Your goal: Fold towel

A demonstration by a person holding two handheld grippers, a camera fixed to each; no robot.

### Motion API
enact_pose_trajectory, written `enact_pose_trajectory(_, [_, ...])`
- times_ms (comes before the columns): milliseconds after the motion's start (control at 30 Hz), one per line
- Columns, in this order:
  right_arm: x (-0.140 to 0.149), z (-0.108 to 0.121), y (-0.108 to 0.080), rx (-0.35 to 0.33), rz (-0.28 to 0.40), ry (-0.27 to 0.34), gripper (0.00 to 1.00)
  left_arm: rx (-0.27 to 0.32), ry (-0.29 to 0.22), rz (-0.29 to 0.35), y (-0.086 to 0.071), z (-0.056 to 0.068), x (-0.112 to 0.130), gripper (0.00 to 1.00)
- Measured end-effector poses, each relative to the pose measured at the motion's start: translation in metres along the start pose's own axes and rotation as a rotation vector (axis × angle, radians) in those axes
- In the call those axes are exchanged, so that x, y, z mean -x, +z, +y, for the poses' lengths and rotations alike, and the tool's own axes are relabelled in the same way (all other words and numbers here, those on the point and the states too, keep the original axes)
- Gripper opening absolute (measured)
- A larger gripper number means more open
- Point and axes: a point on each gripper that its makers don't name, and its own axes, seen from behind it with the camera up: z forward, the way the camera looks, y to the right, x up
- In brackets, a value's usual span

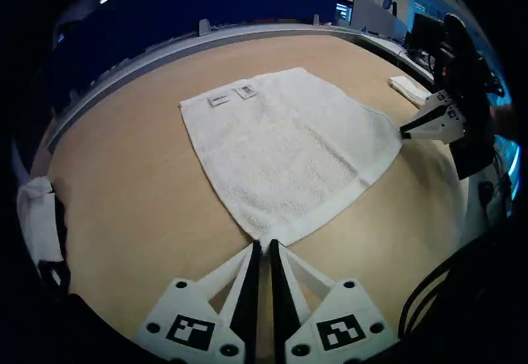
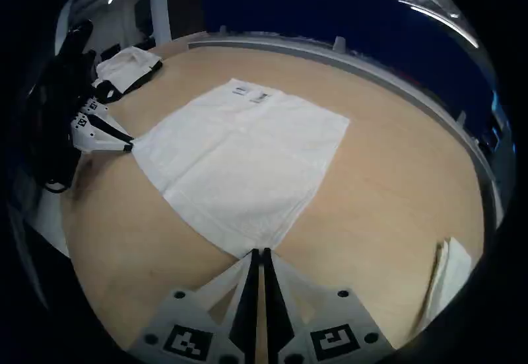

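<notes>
1. The white terry towel (image 1: 284,152) lies spread flat in one layer in the middle of the pale wooden table (image 1: 132,192). Two small sewn tags sit at its far edge, toward 11 o'clock in the left gripper view.
2. No fold is made yet: no edge is turned over and all four corners lie on the wood.
3. The left gripper (image 1: 264,248) sits at the towel's near corner, at 6 o'clock in its own view. Its fingers are drawn together and appear clamped on that corner.
4. The right gripper (image 2: 259,253) is likewise at 6 o'clock in its own view, fingers closed, seemingly pinching the neighbouring corner. From the left gripper view it shows at 3 o'clock.
5. Judged from this, the grasp is done. Lifting both corners, carrying them to the far edge and laying them down remain, along with any further folds.
6. A small folded white cloth (image 1: 409,88) rests near the table rim at 2 o'clock, well apart from the towel.
</notes>
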Motion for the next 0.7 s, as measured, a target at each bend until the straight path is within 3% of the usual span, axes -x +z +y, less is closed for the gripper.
enact_pose_trajectory(300, [-0.028,0.001,-0.015,0.000,0.059,0.010,0.04,-0.007,-0.052,0.037,-0.020,-0.006,-0.019,0.11])
enact_pose_trajectory(700, [-0.075,0.001,-0.058,0.006,0.149,0.002,0.04,-0.009,-0.145,0.064,-0.059,-0.006,-0.047,0.11])
